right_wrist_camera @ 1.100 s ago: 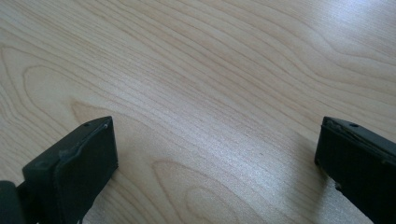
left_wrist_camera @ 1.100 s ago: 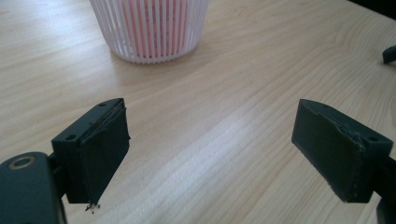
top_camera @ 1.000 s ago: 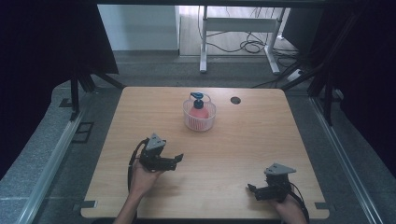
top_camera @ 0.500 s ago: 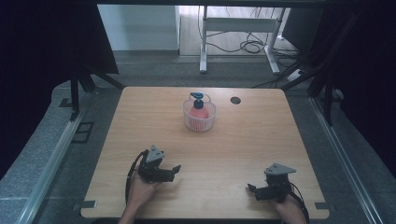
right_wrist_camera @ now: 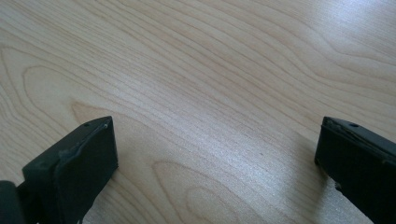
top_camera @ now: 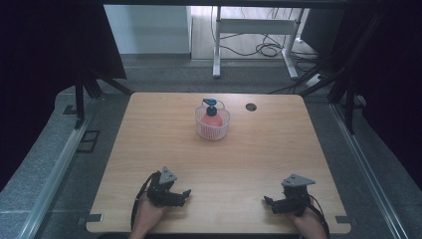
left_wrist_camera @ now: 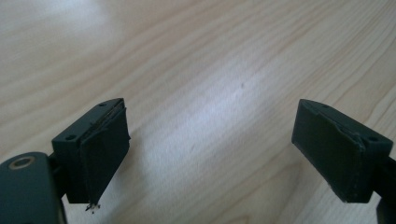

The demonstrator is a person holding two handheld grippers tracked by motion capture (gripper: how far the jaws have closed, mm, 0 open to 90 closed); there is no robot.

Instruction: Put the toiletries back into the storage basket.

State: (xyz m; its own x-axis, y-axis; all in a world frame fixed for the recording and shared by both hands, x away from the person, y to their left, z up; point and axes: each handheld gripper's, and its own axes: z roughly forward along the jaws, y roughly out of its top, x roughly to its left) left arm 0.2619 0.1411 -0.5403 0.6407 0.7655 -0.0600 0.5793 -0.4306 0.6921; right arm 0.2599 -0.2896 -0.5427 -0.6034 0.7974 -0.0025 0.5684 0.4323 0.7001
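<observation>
Left gripper view has the left gripper (left_wrist_camera: 212, 154) with jaws wide apart and only bare table (left_wrist_camera: 196, 56) between them; right gripper view has the right gripper (right_wrist_camera: 217, 172) equally spread, gripping nothing. On the high view both rest low at the table's near edge, left gripper (top_camera: 185, 194) and right gripper (top_camera: 267, 201) well apart, probably parked clear because nothing there needs holding. Far from both, toward the far middle of the table, stands the basket (top_camera: 213, 128) with the pump bottle (top_camera: 211, 115) upright inside it, untouched.
</observation>
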